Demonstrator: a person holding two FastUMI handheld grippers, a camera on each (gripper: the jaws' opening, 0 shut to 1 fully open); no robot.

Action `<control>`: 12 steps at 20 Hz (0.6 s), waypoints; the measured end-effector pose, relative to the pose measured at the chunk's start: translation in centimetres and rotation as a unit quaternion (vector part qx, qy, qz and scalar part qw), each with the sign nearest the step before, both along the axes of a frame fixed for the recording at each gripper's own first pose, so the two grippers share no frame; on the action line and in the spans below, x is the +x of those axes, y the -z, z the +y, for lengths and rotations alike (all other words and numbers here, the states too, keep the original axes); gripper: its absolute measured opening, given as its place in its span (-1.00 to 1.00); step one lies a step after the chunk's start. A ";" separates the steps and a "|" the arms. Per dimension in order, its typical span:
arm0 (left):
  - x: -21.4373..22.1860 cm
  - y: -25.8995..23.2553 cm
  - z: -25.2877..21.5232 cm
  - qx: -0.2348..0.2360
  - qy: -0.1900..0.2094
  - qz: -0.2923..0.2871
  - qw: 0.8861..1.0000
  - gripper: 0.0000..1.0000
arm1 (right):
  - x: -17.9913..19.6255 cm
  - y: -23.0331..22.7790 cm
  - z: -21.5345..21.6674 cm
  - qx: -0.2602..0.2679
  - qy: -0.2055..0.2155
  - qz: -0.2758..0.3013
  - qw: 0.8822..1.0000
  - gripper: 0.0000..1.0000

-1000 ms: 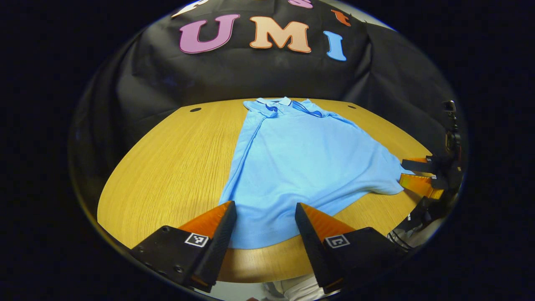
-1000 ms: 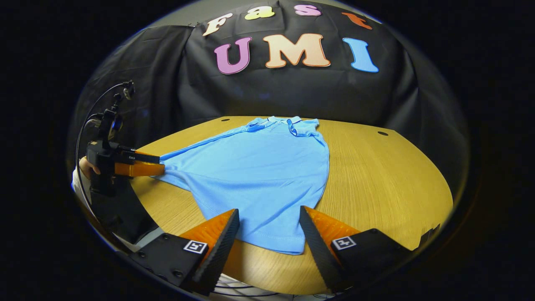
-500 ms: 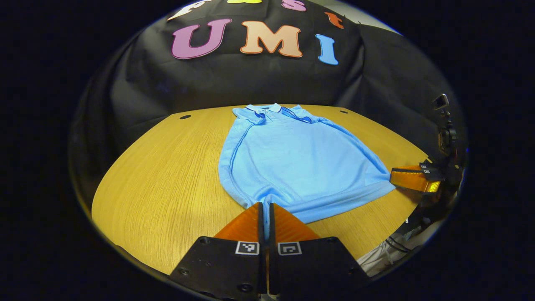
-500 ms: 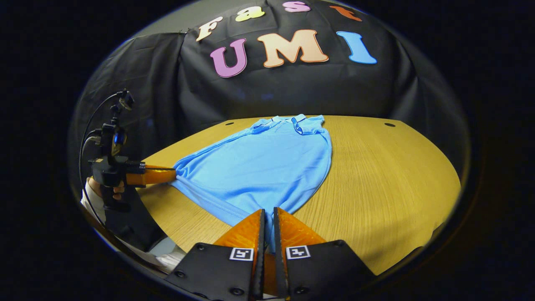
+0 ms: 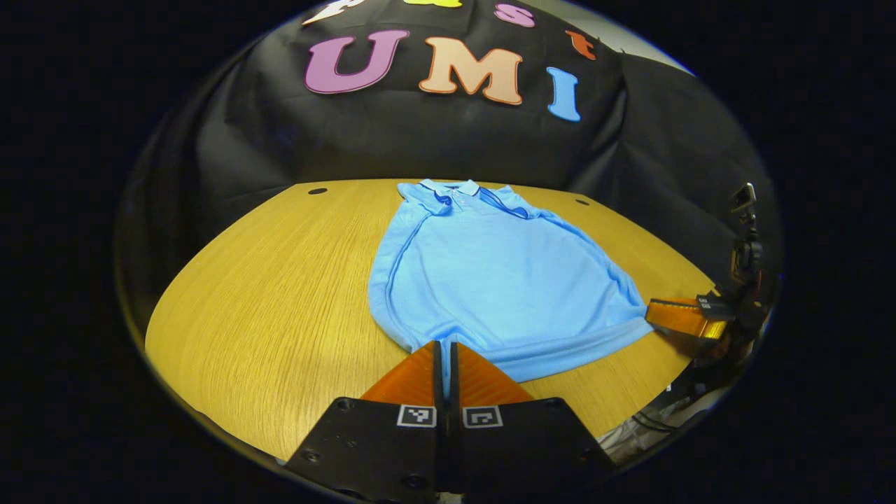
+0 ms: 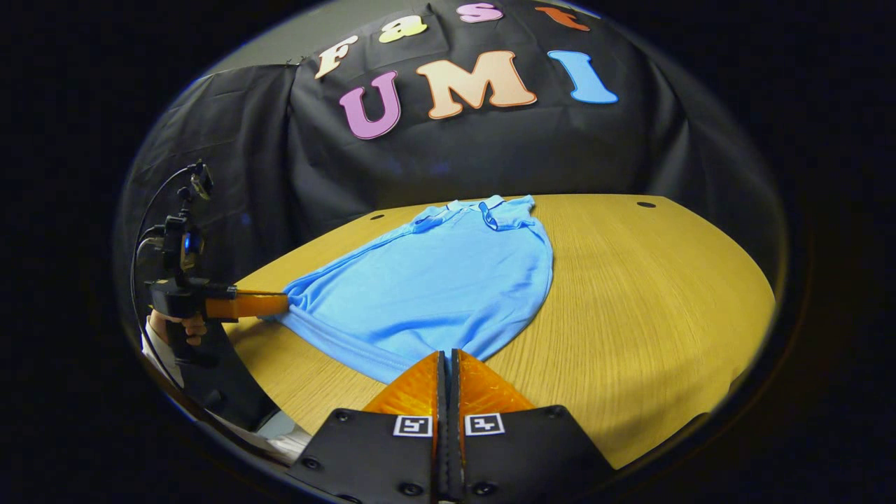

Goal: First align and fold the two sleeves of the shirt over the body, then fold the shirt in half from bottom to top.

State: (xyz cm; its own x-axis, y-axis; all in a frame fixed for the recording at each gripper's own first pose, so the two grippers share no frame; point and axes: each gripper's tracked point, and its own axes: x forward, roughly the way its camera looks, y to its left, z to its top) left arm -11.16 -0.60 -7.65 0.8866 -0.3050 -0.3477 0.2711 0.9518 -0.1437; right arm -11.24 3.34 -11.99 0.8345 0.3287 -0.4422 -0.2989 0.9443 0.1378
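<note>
Currently, the shirt (image 5: 490,280) is spread flat on the surface (image 5: 266,294), collar (image 5: 448,189) toward the wall. Both tongs, left (image 5: 442,346) and right (image 6: 446,355), are pressed together on its bottom hem, 1 at each corner

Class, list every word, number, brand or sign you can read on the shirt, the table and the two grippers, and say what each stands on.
None can be read.
Shirt: plain, no print or brand shows.
Table: wood grain, no writing.
Left gripper and right gripper: each carries black-and-white square markers, which are code patterns and not words or numbers.
</note>
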 end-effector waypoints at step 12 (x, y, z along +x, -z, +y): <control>5.0 -6.1 0.6 -0.026 -0.009 -0.059 0.998 -1.00 | 5.2 -5.3 0.4 -0.003 0.003 -0.044 0.999 -0.95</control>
